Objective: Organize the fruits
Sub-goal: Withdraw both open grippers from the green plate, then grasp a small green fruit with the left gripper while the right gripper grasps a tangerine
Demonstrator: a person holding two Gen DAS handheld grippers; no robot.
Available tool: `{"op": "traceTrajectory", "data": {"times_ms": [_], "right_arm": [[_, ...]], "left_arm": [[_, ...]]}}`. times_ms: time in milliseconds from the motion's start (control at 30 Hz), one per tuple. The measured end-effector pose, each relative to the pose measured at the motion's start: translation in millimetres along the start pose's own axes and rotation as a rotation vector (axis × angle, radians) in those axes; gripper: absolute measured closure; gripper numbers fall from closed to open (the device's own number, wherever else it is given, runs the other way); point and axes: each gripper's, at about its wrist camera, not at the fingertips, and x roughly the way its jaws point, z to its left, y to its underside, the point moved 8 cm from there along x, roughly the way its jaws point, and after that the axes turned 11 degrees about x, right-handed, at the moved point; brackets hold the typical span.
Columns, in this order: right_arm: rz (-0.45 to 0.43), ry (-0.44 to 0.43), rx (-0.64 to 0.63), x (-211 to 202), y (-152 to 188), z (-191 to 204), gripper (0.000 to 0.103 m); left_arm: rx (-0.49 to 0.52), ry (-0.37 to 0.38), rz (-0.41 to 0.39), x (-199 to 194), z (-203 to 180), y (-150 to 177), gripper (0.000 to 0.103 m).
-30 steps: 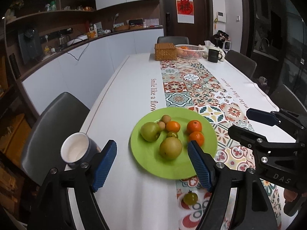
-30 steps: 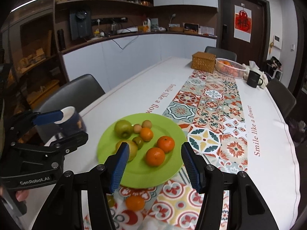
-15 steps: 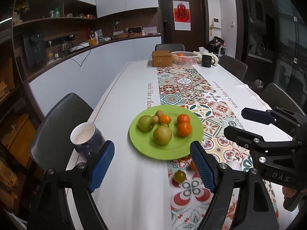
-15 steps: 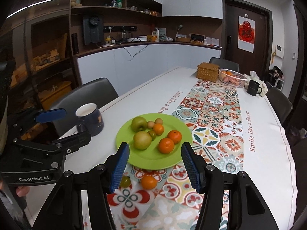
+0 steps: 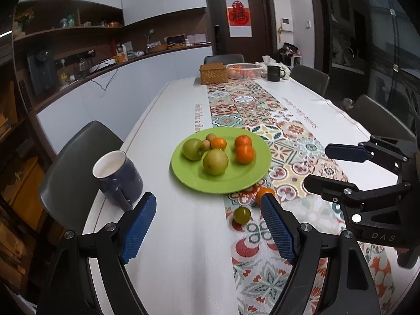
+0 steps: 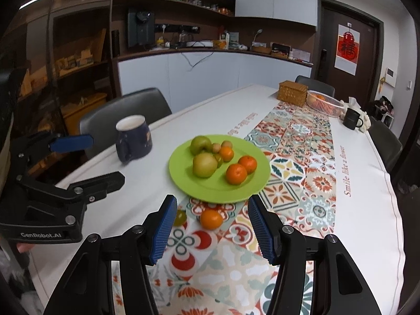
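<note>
A green plate [image 5: 244,181] [image 6: 181,178] on the table holds several fruits: a green apple [image 5: 193,149], a yellow-green pear [image 5: 215,161], oranges [image 5: 244,153] and small brown fruits. On the patterned runner in front of the plate lie a loose orange [image 6: 211,219] [image 5: 263,192] and a small green fruit [image 5: 241,215] [image 6: 181,217]. My left gripper [image 5: 208,232] is open and empty, above the table short of the plate. My right gripper [image 6: 211,232] is open and empty, just short of the loose orange.
A dark blue mug [image 5: 118,177] [image 6: 134,137] stands left of the plate near the table edge. At the far end stand a wicker box [image 5: 213,73], a white fruit basket [image 5: 242,70] and a black mug [image 5: 274,73]. Grey chairs [image 5: 78,162] surround the table.
Both grippers have pulled back and up from the plate. The plate looks farther away, and the loose orange and small green fruit on the runner have come into view.
</note>
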Motion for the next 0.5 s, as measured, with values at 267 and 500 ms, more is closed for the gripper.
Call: {"op": "traceTrajectory", "data": {"times_ms": [267,500], "right_arm": [[0.077,-0.011,-0.065,20,23,2,0.046],[0.144,-0.021,-0.089,47,33,-4,0.046]], "left_arm": [[0.053,0.065,0.031,25,-16,13,0.021],[0.076,0.124,0.073,57,-27,24,0.022]]}}
